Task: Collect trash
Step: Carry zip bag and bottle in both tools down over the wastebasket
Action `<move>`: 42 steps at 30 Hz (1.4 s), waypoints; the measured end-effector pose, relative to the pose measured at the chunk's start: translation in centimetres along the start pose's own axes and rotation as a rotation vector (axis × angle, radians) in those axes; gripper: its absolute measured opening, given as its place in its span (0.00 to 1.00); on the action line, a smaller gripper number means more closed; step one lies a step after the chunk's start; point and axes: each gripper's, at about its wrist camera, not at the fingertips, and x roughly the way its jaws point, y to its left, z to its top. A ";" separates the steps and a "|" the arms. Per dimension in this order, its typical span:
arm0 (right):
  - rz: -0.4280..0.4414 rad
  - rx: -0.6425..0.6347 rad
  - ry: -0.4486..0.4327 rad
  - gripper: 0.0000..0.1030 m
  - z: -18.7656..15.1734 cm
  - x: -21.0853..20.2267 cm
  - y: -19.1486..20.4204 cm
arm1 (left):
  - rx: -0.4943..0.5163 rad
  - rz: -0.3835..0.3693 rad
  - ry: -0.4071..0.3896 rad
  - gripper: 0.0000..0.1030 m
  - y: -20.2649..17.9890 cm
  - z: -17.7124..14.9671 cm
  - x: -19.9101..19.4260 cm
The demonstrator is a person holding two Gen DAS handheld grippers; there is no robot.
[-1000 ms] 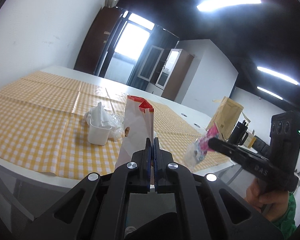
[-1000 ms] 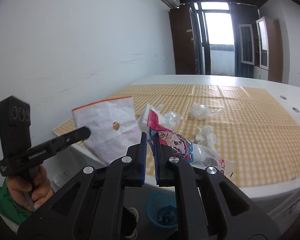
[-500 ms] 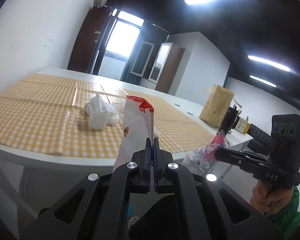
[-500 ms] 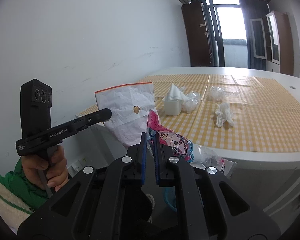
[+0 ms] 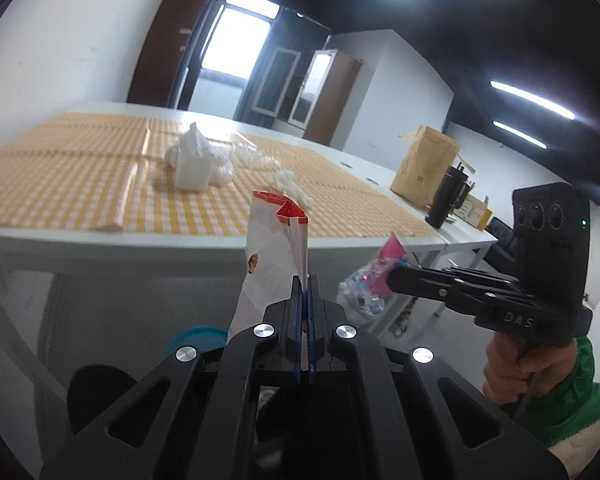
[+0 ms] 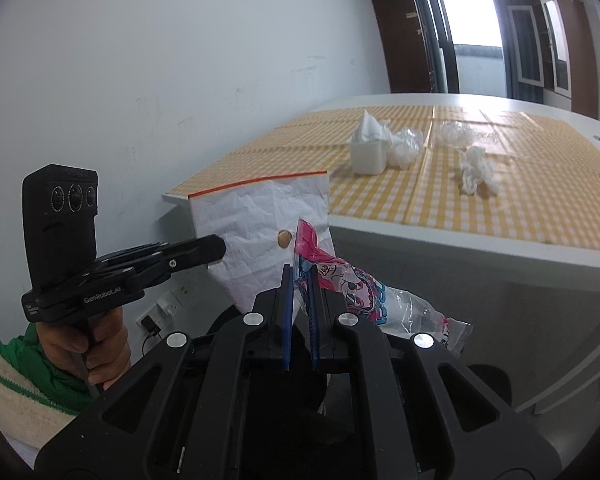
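My left gripper [image 5: 305, 280] is shut on a white paper bag with a red top edge [image 5: 274, 256], held upright below the table's front edge. That bag [image 6: 260, 224] and the left gripper [image 6: 216, 248] also show in the right wrist view. Beside it my right gripper [image 6: 299, 276] is shut on a pink and clear plastic wrapper [image 6: 352, 284], which hangs off to the right. From the left wrist view the right gripper [image 5: 396, 276] and the wrapper [image 5: 374, 276] sit at the right. A blue bin [image 5: 198, 338] is partly visible low down under the table.
On the yellow checked tablecloth [image 6: 500, 196] stand a white cup stuffed with tissue [image 6: 368, 152], clear crumpled plastic [image 6: 456, 134] and a crumpled tissue [image 6: 476, 168]. A brown paper bag [image 5: 424, 168] and a dark cup [image 5: 446, 200] stand on a far table. A white wall is on the left.
Both grippers have sunk from above the tabletop to below its front edge, each still holding its piece. The table now sits higher and farther in both views.
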 end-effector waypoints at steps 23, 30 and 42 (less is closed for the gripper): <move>0.014 0.115 0.164 0.06 -5.7 10.2 -4.5 | -0.029 0.044 0.193 0.01 5.2 -6.4 8.2; 0.007 0.143 0.244 0.06 -7.2 14.4 -6.6 | -0.120 0.103 0.279 0.01 7.8 -7.7 11.5; -0.010 0.190 0.325 0.06 -9.4 20.8 -9.5 | -0.146 0.156 0.355 0.01 10.3 -8.5 16.5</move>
